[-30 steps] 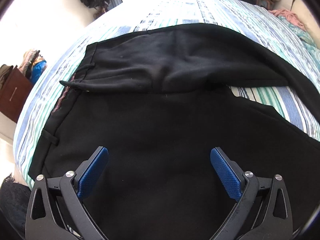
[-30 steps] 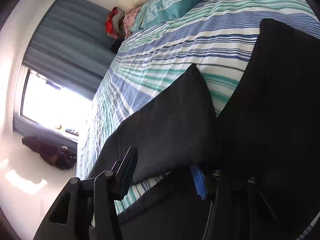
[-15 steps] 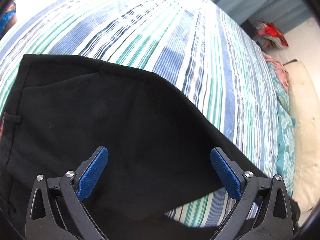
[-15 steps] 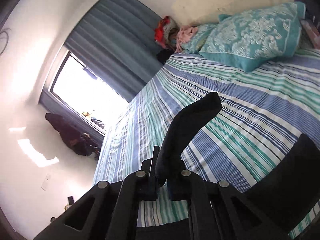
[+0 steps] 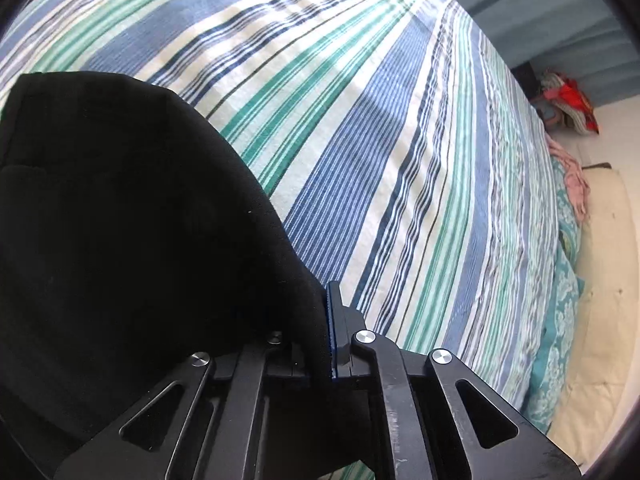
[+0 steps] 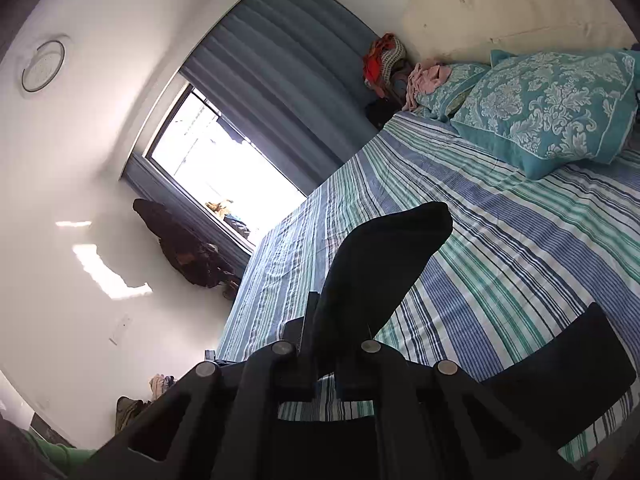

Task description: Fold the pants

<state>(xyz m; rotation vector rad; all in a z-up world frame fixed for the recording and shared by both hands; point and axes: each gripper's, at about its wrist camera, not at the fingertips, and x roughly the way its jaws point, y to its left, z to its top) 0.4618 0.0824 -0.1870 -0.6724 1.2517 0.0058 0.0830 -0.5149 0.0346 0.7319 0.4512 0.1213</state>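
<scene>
Now, left wrist view: the left gripper (image 5: pixel 326 320) is pointing down at the striped bed sheet (image 5: pixel 400 168).
Left gripper state: its jaws have just been closing, and they are now clamping the edge of the black pants (image 5: pixel 132 232), with the fabric sitting between the blue pad and the other finger.
Pants, left view: the cloth is spreading to the left of the tool and ahead of it, and it is covering the left finger.
Sheet, left view: it is lying bare ahead and to the right of the tool.
Right wrist view: the right gripper (image 6: pixel 320 332) is looking across the bed toward the window (image 6: pixel 216 164).
Right gripper state: the jaws are standing together and pinching a fold of the pants (image 6: pixel 384 260).
Pants, right view: this fold is rising straight ahead from between the fingers; another dark part is lying low on the right of the tool.
Pillow (image 6: pixel 548 108): it is resting far ahead, on the right.
</scene>
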